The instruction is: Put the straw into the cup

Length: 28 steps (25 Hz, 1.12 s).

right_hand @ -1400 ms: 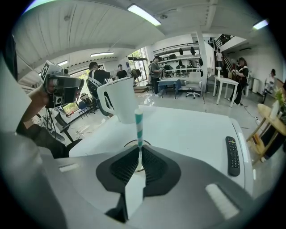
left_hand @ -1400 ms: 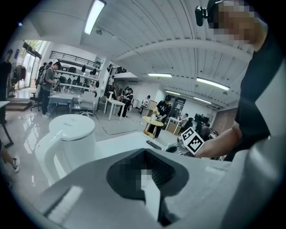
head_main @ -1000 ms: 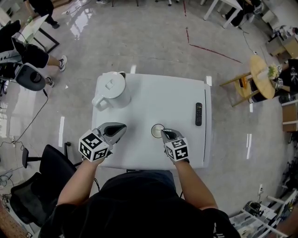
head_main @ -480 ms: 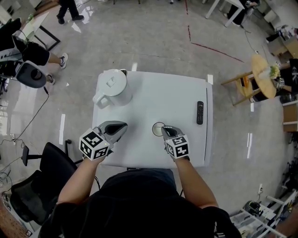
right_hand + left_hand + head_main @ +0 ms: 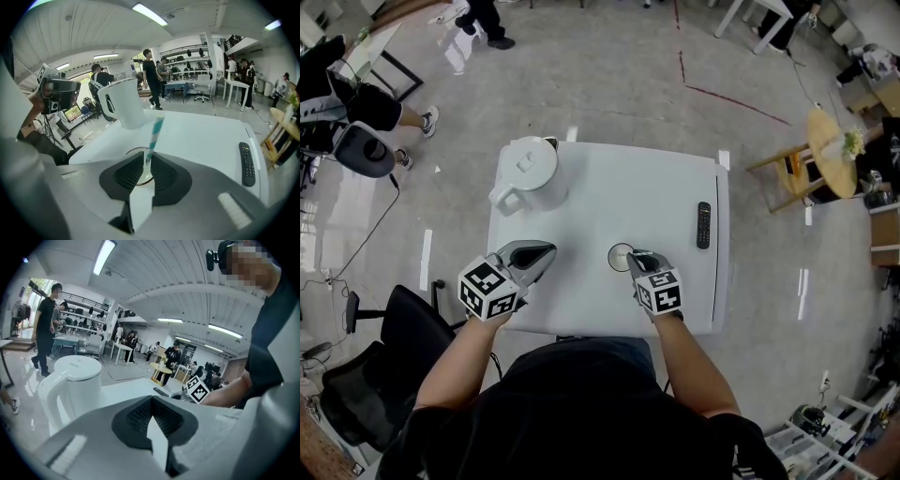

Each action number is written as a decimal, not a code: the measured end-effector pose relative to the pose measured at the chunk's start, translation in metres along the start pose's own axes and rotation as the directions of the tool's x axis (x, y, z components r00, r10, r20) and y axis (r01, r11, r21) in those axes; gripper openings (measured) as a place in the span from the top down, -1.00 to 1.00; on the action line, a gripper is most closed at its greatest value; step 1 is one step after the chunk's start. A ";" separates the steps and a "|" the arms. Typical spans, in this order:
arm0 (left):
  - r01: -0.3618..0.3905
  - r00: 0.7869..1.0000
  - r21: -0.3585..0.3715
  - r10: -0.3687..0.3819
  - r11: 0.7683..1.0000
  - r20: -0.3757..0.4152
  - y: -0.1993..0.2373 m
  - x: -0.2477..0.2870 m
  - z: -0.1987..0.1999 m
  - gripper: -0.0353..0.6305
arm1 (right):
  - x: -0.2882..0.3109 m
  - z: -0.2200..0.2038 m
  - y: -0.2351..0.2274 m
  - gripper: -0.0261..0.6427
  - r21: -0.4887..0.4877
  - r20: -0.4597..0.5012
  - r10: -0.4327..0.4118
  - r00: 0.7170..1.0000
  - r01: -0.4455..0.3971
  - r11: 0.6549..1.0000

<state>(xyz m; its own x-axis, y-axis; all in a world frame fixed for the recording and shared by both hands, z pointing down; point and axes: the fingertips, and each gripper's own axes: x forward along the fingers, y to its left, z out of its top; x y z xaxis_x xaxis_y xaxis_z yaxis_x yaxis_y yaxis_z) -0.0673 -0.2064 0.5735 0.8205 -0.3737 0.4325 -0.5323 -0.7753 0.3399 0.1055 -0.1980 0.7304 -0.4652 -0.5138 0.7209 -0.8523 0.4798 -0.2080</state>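
1. Looking down in the head view, the white table [image 5: 609,192] bears a white kettle [image 5: 530,176], a black remote [image 5: 702,225] and the clear cup [image 5: 620,256]. The right gripper [image 5: 637,260] sits at the cup's rim, and the left gripper [image 5: 546,251] rests well apart from it.
2. Left gripper view: the left gripper [image 5: 151,400] has its jaws pressed together with nothing between them; the kettle [image 5: 70,383] stands ahead.
3. Right gripper view: the right gripper [image 5: 145,164] pinches a teal-striped straw [image 5: 155,132], nearly upright, its lower part within the outline of the cup [image 5: 127,152].
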 end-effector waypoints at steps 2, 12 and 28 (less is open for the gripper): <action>0.003 1.000 0.001 -0.003 1.000 -0.002 -0.001 0.000 0.000 0.89 | 0.000 -0.003 -0.001 0.68 0.005 -0.003 -0.005 1.000 0.005 1.000; 0.015 1.000 0.016 -0.015 1.000 -0.008 -0.011 -0.002 0.003 0.89 | -0.006 -0.015 -0.011 0.60 0.039 -0.008 -0.030 1.000 0.030 0.999; 0.012 1.000 0.051 -0.013 0.999 0.015 -0.032 -0.023 0.010 0.89 | -0.038 -0.010 -0.019 0.44 0.083 0.059 -0.079 0.995 0.074 0.994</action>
<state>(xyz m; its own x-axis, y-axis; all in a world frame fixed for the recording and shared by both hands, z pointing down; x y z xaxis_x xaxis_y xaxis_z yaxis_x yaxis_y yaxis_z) -0.0668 -0.1779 0.5446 0.8305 -0.3711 0.4154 -0.5109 -0.8047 0.3025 0.1415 -0.1810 0.7137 -0.4092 -0.5910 0.6952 -0.9015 0.3796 -0.2079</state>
